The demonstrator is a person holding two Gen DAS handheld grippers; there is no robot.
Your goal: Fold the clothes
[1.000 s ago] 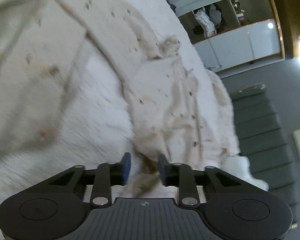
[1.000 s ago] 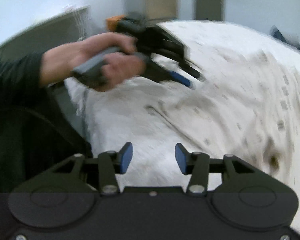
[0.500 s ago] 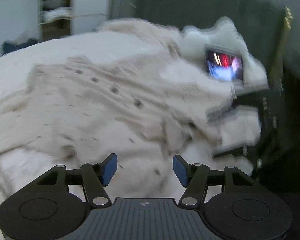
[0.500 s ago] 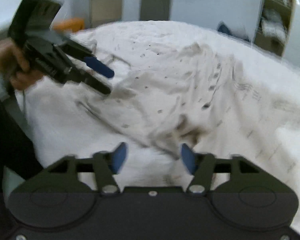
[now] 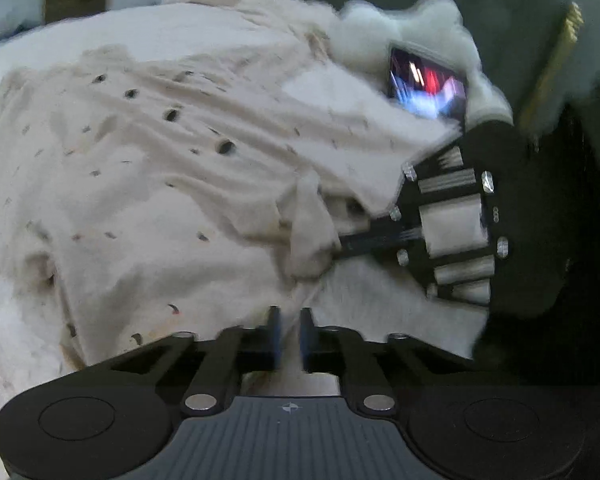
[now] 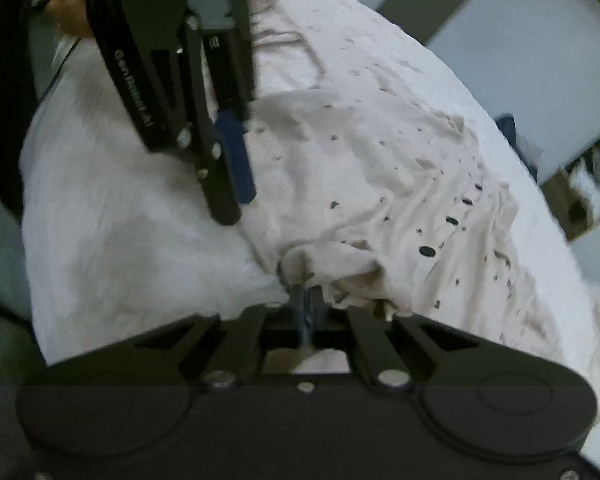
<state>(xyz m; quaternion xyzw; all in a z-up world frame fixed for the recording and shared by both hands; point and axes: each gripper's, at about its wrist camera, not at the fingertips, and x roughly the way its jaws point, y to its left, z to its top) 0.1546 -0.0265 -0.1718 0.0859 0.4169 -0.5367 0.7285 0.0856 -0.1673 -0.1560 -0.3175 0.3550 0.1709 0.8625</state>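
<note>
Our right gripper point(image 6: 307, 304) pinches a bunched edge of the cream garment point(image 6: 380, 168); our left gripper point(image 5: 287, 334) is narrowed on its near hem. The garment lies crumpled on the white bedding point(image 6: 112, 216). Step: gripping. Next, we likely lift and spread it.

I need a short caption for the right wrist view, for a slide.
Right tongs shut on a bunched edge of the cream button-up shirt lying on the white bedspread; left tongs beside it.

White fluffy bed cover point(image 6: 120, 248) w/ crumpled cream garment point(image 5: 172, 184) and lit phone point(image 5: 426, 88) on it.
</note>
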